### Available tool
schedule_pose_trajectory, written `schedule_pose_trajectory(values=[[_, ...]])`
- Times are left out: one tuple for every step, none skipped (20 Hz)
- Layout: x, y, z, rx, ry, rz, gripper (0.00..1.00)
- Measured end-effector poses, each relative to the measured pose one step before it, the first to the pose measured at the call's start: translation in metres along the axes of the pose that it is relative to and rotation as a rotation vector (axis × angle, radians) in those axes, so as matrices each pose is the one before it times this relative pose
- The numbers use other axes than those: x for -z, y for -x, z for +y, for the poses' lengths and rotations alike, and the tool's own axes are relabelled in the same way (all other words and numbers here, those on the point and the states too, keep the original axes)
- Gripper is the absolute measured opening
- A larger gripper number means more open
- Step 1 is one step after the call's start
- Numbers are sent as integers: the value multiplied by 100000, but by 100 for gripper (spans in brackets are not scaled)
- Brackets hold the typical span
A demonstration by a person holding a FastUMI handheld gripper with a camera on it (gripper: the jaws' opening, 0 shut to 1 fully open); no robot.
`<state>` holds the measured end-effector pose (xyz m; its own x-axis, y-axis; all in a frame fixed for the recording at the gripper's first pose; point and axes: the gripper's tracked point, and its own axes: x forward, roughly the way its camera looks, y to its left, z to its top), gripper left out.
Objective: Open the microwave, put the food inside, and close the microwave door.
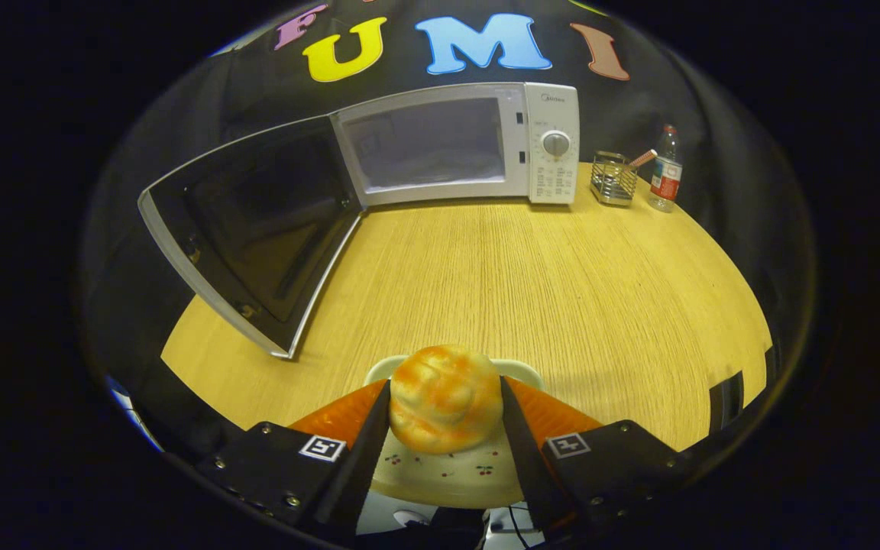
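Note:
A round orange-and-cream bun (445,396) sits between my two fingers, and both fingers press its sides, so my gripper (445,405) is shut on it. Under the bun lies a pale plate (448,470) with small cherry prints. Beyond the fingers, across the wooden table (562,290), stands a white microwave (554,145). Its door (257,229) is swung wide open to the left, and the lit cavity (428,145) has nothing in it.
Right of the microwave stand a wire basket (613,179) with a utensil in it and a plastic bottle (666,169) with a red label. The open door reaches out over the left part of the table.

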<state>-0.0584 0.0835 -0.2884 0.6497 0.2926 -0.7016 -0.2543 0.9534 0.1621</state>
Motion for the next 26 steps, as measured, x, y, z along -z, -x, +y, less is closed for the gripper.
schedule_pose_trajectory(values=[[-1005, 131, 228, -923, 2, -1908, 80], [-948, -57, 225, -803, 63, -1914, 80], [-918, -15, 163, -547, 247, -1599, 80], [-948, -126, 205, -1106, 279, -1797, 80], [-992, -205, 158, -789, 181, -1618, 80], [-799, -199, 104, -386, 96, -1178, 80], [-977, -345, 64, -414, -154, -1379, 80], [-936, -456, 153, -754, -352, -1268, 80], [-900, -488, 163, -890, -413, -1173, 80], [-1010, -435, 86, -509, -504, -1356, 80], [-992, -614, 32, -606, -785, -1557, 80], [-943, -507, 273, -1059, -1187, -1708, 80], [-874, -609, 190, -1111, -894, -1249, 80], [-763, -547, 25, -898, -570, -1246, 80], [-827, -671, 50, -890, -406, -1367, 80], [-799, -619, 41, -943, -428, -1423, 80], [-881, -560, -20, -677, -859, -1836, 80], [-763, -702, -17, -1010, -1140, -1645, 80], [-813, -666, 55, -825, -1392, -1920, 80], [-711, -671, 2, -989, -1088, -1603, 80], [-676, -653, -14, -772, -749, -1616, 80], [-566, -762, -9, -592, -748, -1662, 80], [-447, -713, 74, -995, -1168, -1400, 80], [-484, -764, 197, -1416, -1601, -2120, 80], [-519, -823, 173, -1481, -1403, -1970, 80], [-226, -829, -63, -513, -1020, -1334, 80]])
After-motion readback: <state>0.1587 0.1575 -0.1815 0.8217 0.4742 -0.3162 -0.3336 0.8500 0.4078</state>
